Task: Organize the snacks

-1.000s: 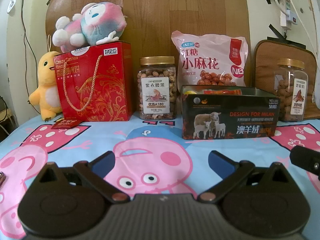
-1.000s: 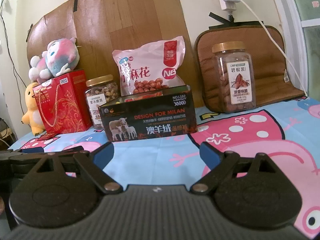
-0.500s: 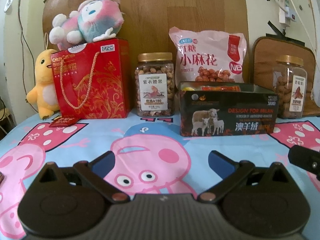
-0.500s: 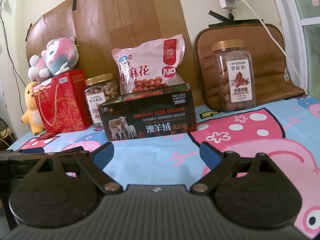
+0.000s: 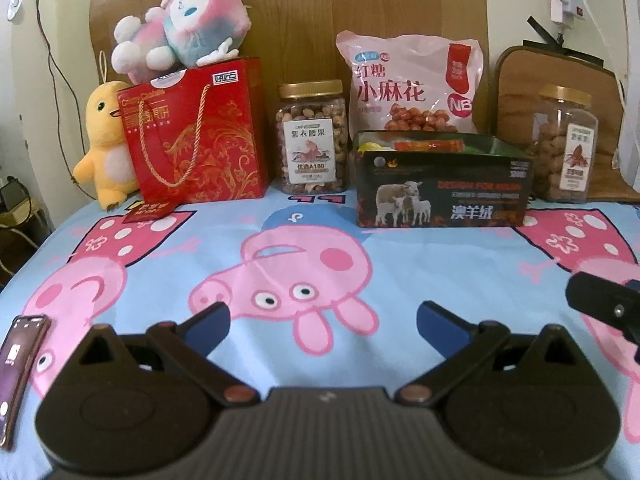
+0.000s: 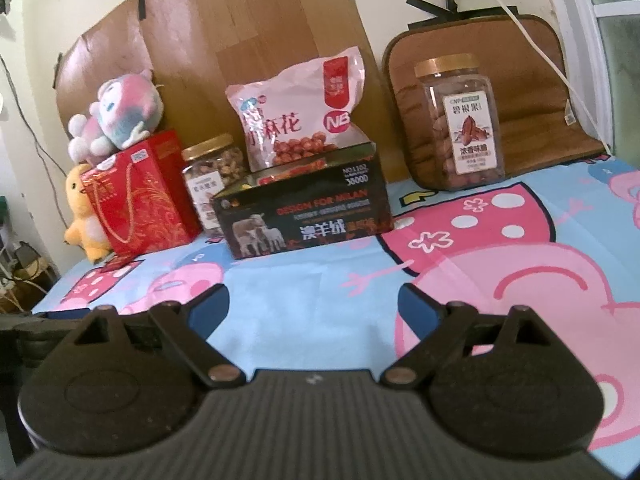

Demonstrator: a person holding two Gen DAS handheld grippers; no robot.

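Both hand-held grippers are spread w/ nothing between the fingers: left hand-held gripper [image 5: 322, 318] and right hand-held gripper [image 6: 314, 300] hover low over the cartoon-pig sheet [image 5: 400, 264] covering the worktop, well short of the snacks. Snacks stand in a row at the back, against a wood board [image 5: 360, 12]: red gift bag [image 5: 192, 136] at left, cashew jar [image 5: 312, 138] just beside it, pink snack bag [image 5: 410, 84] leaning upright behind the black open box [image 5: 440, 188], which has a few packets inside; pecan jar [image 6: 460, 120] well apart at right, in front of a brown cushion [image 6: 532, 92]. Around: a pink-blue plush [image 5: 180, 32] lies on top of the gift bag, a yellow duck plush [image 5: 106, 144] stands next to the bag's left side, a small red packet [image 5: 149, 211] lies flat in front of the bag. A phone [image 5: 18, 368] lies at the sheet's left edge, near the left gripper. Nothing stands between either gripper and the box. Vs 1 s ago: left view sits higher & tilts down more, so the phone now shows; right view is rolled, row leans, pecan jar appears nearer. Items unmoved.
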